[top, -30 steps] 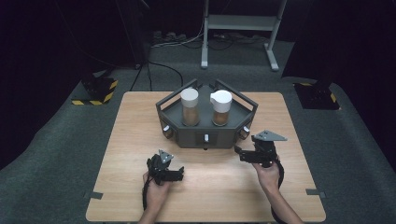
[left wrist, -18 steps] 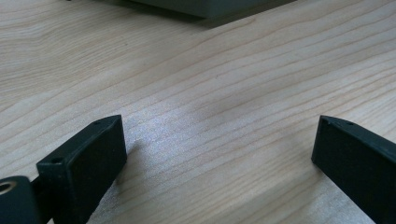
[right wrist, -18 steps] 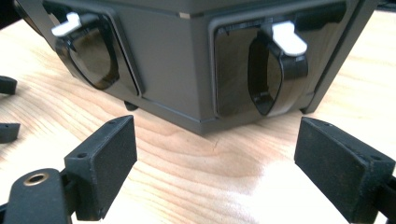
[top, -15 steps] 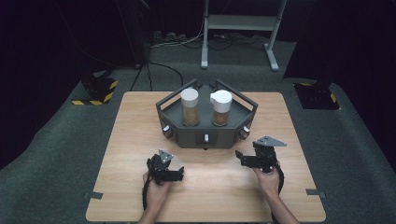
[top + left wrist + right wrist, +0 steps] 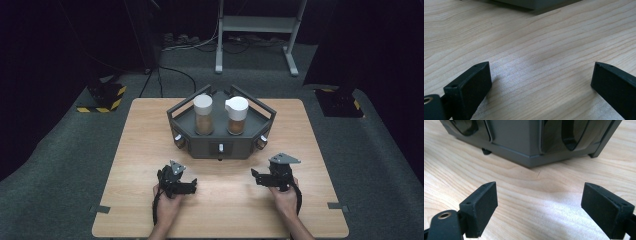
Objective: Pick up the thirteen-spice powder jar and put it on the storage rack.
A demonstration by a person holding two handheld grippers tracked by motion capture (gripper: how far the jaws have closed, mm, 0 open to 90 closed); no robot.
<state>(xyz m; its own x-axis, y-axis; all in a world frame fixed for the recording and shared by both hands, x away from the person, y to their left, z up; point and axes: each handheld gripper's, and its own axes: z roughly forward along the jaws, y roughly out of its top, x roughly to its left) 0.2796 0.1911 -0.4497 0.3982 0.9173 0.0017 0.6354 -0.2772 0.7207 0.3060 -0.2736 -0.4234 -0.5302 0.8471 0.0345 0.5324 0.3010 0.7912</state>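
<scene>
A dark grey angular stand (image 5: 220, 145) sits mid-table, holding two white-capped jars of brown stuff, one on the left (image 5: 203, 115) and one on the right (image 5: 237, 115). My left gripper (image 5: 191, 186) rests low on the wooden table (image 5: 145, 135) in front of the stand's left side, jaws open and empty (image 5: 541, 82). My right gripper (image 5: 255, 177) is held in front of the stand's right corner, also open with nothing between its fingers (image 5: 540, 200). The stand's grey wall (image 5: 524, 142) is close ahead in the right gripper view.
The stand has round knobs at its front corners (image 5: 178, 142) (image 5: 260, 142) and a small switch in the middle (image 5: 220, 148). Tape marks (image 5: 102, 209) lie near the table's front corners. Beyond the table are cables (image 5: 170, 75), a metal frame (image 5: 255, 30) and striped floor bases (image 5: 105, 97).
My right gripper has drawn back toward the table's front edge and a little lower. The left gripper has stayed where it was.
</scene>
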